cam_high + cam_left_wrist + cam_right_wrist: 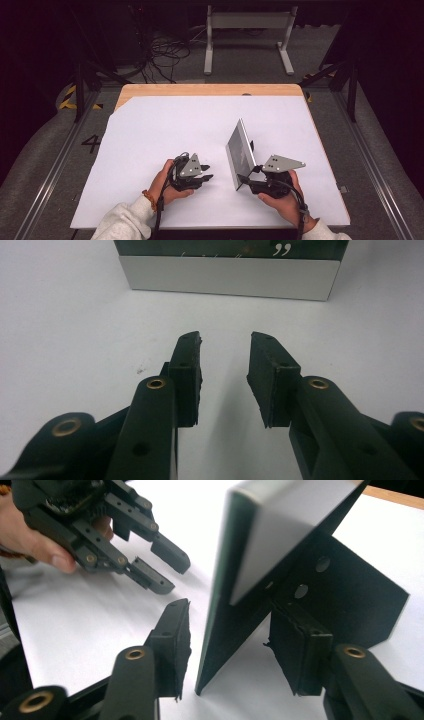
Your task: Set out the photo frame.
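L claw point(150, 562) beside frame point(280, 545).

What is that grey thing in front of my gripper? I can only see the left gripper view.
Observer: It is a picture frame, standing on its edge and leaning back. The high view shows all of it.
Operator: Why doesn't it fall over?
Observer: A black stand props it up from behind, as the right gripper view shows.
Operator: Where is my other gripper?
Observer: The right gripper has one jaw on each side of the frame's near edge. There is a gap between one pad and the frame, so it isn't squeezing.
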